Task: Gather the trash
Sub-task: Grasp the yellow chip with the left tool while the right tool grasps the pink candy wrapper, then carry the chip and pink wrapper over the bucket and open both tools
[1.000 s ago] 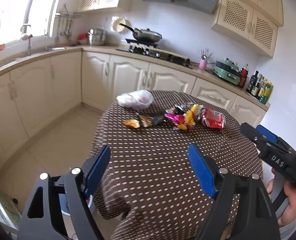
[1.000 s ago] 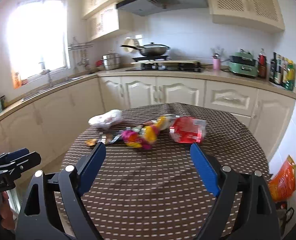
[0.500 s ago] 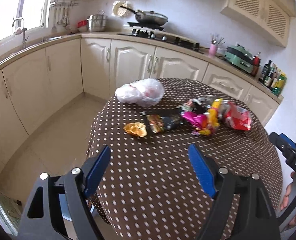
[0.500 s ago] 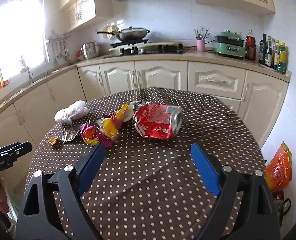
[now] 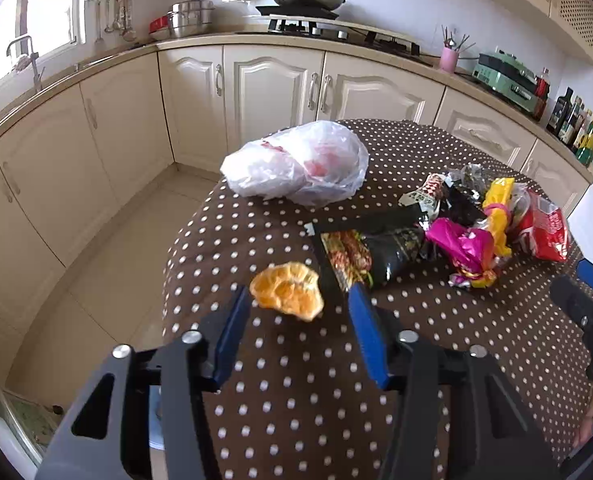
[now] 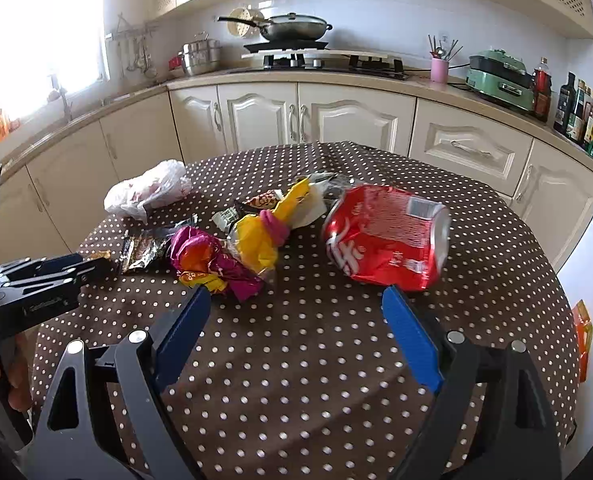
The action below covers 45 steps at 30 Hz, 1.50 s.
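Orange peel (image 5: 287, 295): lies on the dotted tablecloth near the left edge of the table, just above centre in the left wrist view, between the blue pads and slightly beyond their tips.
Left gripper (image 5: 298, 302): half spread; its jaws have just been closing, with the peel between them but no pad pressing on it yet.
Good grip: probably bring the tips lower and a little further forward, so the pads meet on the peel's body and not its curled rim; keep clear of the cloth so it does not bunch.
Dark snack wrapper (image 5: 370, 249): touches the right pad's tip; it may be caught along with the peel.
Right gripper (image 6: 296, 300): spread wide, holding nothing, above the cloth.
Red can (image 6: 384, 236): crushed, on its side, right of centre in the right wrist view, beyond the right pad.
Pink and yellow wrappers (image 6: 240, 250): left of the can.
White plastic bag (image 5: 296, 166): well beyond the peel, upper middle.
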### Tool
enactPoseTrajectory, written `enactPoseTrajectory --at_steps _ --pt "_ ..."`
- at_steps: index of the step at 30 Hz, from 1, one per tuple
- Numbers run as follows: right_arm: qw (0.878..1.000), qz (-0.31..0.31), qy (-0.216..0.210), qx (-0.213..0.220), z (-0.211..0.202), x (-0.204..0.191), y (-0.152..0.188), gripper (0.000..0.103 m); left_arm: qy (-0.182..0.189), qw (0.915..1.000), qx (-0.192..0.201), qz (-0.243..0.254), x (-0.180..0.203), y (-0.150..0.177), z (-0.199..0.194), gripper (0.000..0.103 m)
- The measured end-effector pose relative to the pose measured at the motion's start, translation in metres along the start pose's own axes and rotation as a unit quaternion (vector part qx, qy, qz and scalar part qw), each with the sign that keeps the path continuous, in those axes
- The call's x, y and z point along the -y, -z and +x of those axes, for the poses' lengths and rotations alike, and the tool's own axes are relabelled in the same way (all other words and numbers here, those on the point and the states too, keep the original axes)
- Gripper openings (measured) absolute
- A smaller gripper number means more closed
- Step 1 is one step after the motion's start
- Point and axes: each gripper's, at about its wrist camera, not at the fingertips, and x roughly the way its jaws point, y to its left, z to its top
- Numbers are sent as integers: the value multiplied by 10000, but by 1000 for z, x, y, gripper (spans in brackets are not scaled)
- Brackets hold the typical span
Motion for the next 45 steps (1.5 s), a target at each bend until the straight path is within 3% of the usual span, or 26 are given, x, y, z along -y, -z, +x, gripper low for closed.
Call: enactPoseTrajectory --at_steps 1,4,5,11,15,17,22,24,28,33,37,39,42,45 --pt "10000 -37 -12 -16 2 -3 -1 85 20 10000 -38 8 1 -1 4 33" --pt "9998 -168 -36 -68 9 -15 -5 85 145 9998 33 -117 -2 2 5 31" --pt "9997 -225 -45 -97 12 -21 -7 85 227 9995 123 -168 -4 3 2 3" --pt "9983 -392 -309 -309 31 -51 -15 84 503 9974 293 -418 -17 11 -14 3" --pt "9976 -573 -214 -325 38 -69 -21 69 746 9955 313 -498 -23 18 -19 3" --pt "9969 -686 41 -377 45 -74 -22 63 774 9950 354 -519 -25 19 -24 3" --pt "9958 -684 189 -583 61 -71 -20 62 850 9942 426 -493 -26 20 -33 3" --pt "9954 -670 153 -668 65 -69 -20 42 881 9938 450 -498 -27 21 -36 3" --pt "9964 -659 83 -531 51 -63 -16 40 945 9931 513 -475 -26 24 -46 3" --pt "9979 -427 -297 -389 14 -56 -10 40 1096 9905 697 -442 -24 31 -72 3" --pt "9961 -483 -730 -132 -20 -77 -10 40 1175 9876 910 -504 -36 44 -100 3" --pt "9927 -588 -1053 38 -38 -102 -7 40 1189 9861 963 -642 -53 56 -113 3" --pt "9849 -836 -1511 147 -50 -146 -2 40 910 9868 1019 -874 -86 77 -130 3" --pt "9747 -1120 -1934 -22 -44 -196 12 40 596 9863 1027 -1146 -123 99 -144 3"
